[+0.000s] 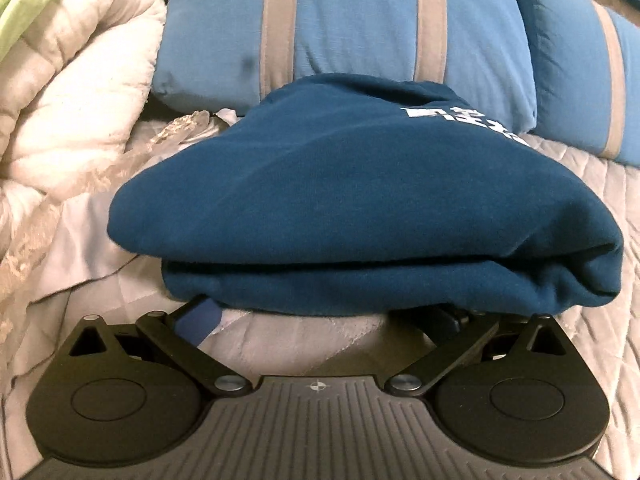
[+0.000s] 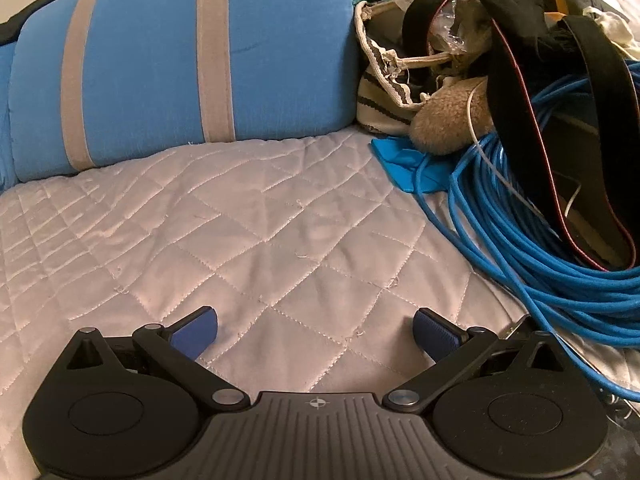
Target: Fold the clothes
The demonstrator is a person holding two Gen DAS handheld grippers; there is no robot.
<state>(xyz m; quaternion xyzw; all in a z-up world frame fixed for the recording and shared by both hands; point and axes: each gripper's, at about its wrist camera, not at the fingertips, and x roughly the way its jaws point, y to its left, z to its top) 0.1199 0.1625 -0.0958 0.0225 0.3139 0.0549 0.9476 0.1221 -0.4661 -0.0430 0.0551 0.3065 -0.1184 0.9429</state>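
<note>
2 spread grippers: left gripper [image 1: 320, 312] under folded blue garment [image 1: 360, 208], right gripper [image 2: 316, 328] over quilt [image 2: 240, 232].

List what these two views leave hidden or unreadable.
- Left wrist view: the left gripper fingertips, tucked under the folded navy garment.
- Left wrist view: the white print, too blurred and foreshortened to read.
- Right wrist view: the blue cable coil, cut off by the right edge.
</note>
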